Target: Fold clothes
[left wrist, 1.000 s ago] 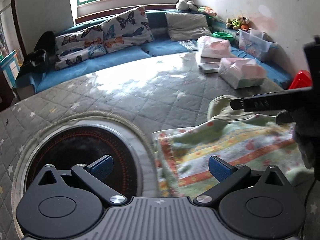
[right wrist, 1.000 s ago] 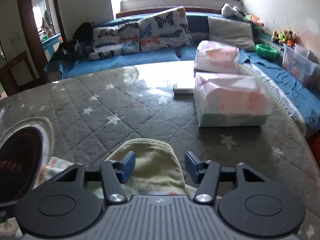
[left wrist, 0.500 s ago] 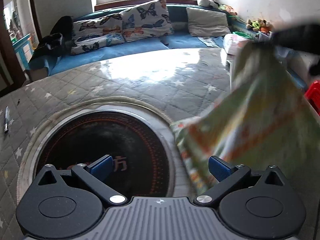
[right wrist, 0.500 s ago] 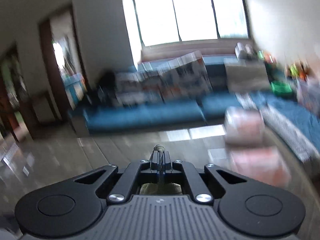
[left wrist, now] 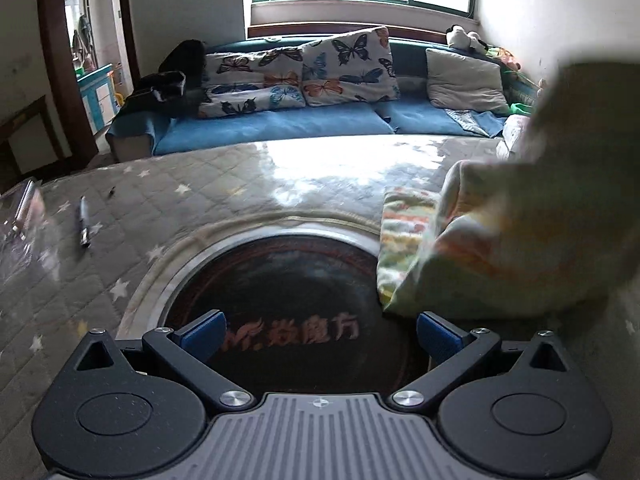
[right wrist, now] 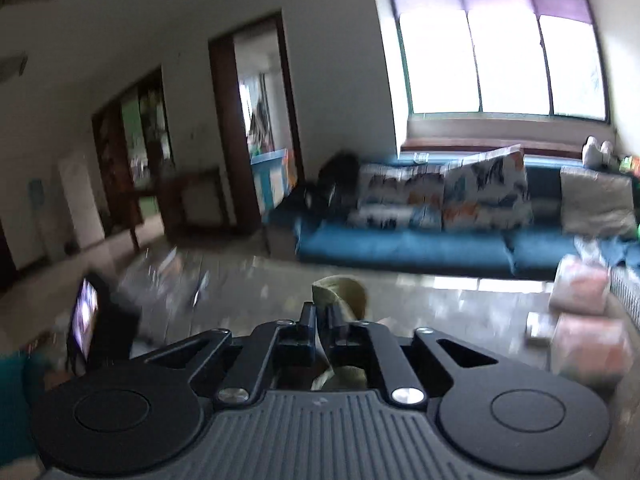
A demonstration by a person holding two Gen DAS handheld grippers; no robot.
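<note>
A pale green garment with orange and yellow stripes hangs lifted at the right of the left wrist view, its lower edge trailing on the quilted table. My left gripper is open and empty, low over the dark round inset, just left of the garment. My right gripper is shut on an olive-green edge of the garment and holds it high above the table. The rest of the garment is hidden below the right gripper.
A pen and a clear bag lie at the table's left. Pink wrapped packs sit at the table's right. A blue sofa with butterfly cushions runs behind the table. A lit screen stands at the left.
My right gripper shut on the garment's olive edge and lifted it up and leftward. The garment rose from flat on the table. My left gripper stayed open and shifted left over the inset.
</note>
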